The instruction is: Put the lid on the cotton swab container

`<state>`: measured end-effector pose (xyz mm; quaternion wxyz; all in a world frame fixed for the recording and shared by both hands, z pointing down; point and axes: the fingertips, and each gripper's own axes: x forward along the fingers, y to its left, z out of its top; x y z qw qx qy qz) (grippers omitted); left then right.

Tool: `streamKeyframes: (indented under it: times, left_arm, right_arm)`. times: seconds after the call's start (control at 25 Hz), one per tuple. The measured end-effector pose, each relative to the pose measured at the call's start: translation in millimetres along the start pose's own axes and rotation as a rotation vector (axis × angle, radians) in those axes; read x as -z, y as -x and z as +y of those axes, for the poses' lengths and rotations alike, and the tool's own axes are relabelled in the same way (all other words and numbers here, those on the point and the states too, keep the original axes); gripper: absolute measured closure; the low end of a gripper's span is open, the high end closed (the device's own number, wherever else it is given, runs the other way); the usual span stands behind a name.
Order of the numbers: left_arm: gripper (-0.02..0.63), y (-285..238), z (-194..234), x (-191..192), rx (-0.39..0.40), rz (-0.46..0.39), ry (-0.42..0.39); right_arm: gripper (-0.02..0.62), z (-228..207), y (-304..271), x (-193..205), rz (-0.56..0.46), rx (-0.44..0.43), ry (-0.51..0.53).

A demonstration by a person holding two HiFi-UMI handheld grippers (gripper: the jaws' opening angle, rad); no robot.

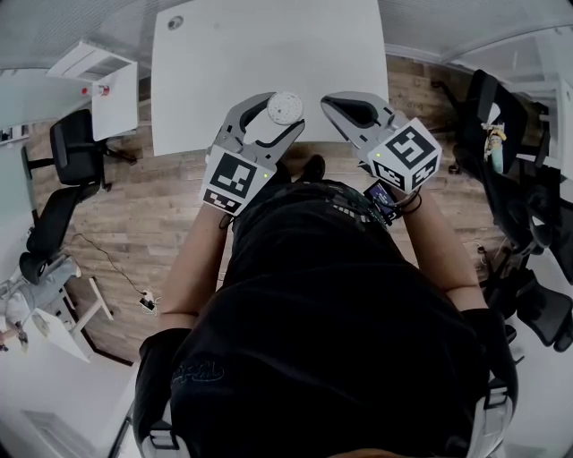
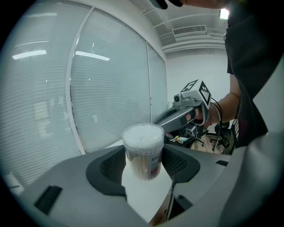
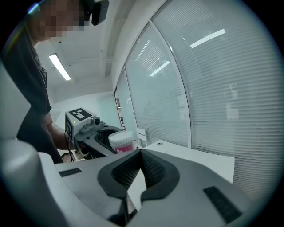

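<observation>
Left claw is clamped on the clear plastic cylindrical cotton swab container, pads on opposite sides of the lower wall. The container is upright with the white swab heads up, at 12 o'clock from the person's chest and over the near edge of the white rectangular desk. It looks lifted rather than resting, not certain. My read on the grip: held low on the wall so the rim stays free for a lid, and kept vertical so nothing spills.

Right claw is at 1 o'clock, just beside the container and not touching it. Its pads are pressed together at the tips with nothing visible between them. It points in toward the left claw, probably staged as the working hand.

Can't tell whether a clear lid is already seated, since the top rim is ambiguous in the left gripper view. No loose lid shows in any view. The desk shows only a small round grey grommet at 11 o'clock, far corner.

If the lid is still off, it needs locating first.
</observation>
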<state>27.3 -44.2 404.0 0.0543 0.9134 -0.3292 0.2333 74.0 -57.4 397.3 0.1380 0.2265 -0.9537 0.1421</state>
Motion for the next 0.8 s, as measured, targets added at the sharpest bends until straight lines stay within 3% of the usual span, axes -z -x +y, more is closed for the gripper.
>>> streamKeyframes:
  times: [0.8]
  left_arm:
    - [0.344, -12.2, -12.8, -16.6, 0.027, -0.007, -0.055]
  right_arm:
    - [0.572, -1.3, 10.5, -5.8, -0.023, 0.018, 0.014]
